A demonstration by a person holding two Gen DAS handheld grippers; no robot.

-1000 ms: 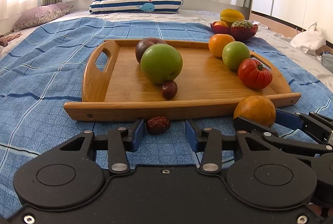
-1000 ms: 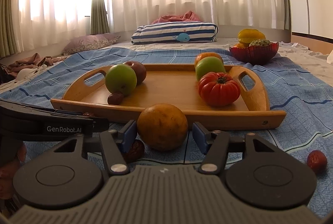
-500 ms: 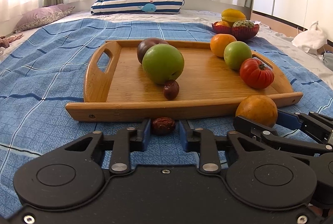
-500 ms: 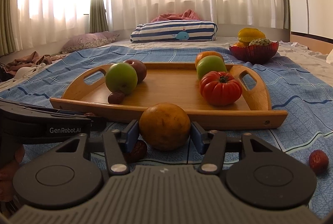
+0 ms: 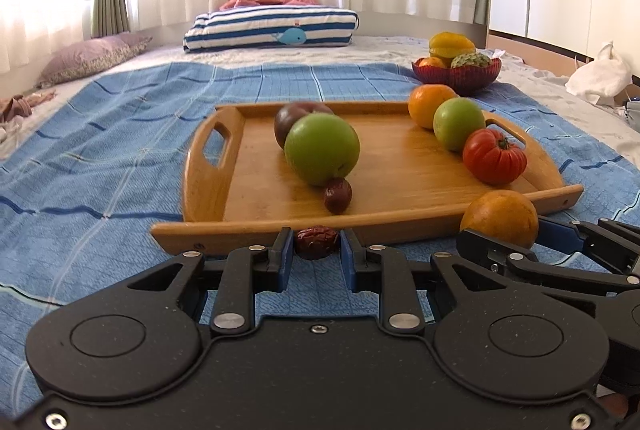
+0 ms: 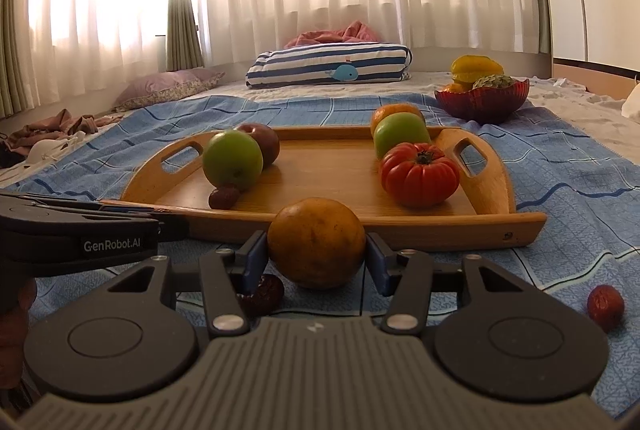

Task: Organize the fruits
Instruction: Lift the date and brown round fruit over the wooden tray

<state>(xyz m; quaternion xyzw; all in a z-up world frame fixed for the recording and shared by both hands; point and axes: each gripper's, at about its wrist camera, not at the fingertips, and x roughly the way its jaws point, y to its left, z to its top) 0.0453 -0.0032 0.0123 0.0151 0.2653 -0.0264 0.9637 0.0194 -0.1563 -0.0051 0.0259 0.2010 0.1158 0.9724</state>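
My left gripper (image 5: 317, 255) has its jaws drawn in on a date (image 5: 317, 242), both pads touching or all but touching its ends; I judge it gripped, though it sits low, at the blanket (image 5: 120, 158), just near the tray's (image 5: 400, 226) near rim. My right gripper (image 6: 317, 257) has its jaws clamped on a dull orange (image 6: 316, 242), one pad against each side, also just near that rim and off to the right of the date.

On the tray, as I count it, six pieces are already placed. At the left a green apple (image 5: 322, 148) stands with a dark plum (image 5: 298, 116) behind it and a second date (image 5: 338, 194) touching its near side. Along the right edge, from far to near, sit a bright orange (image 5: 428, 104), a smaller green fruit (image 5: 459, 123) and a ribbed tomato (image 5: 495, 156), each close against the next.

What is left, by my judgement: the two pieces I hold need to go over the rim and onto the bare wood in the middle. In the right view two more dates lie loose on the blanket, one (image 6: 262, 294) close under my right jaws at the left and one (image 6: 605, 307) well off to the right. A red bowl (image 5: 456, 70) beyond the tray holds other fruit; whether that belongs to the job I cannot tell.
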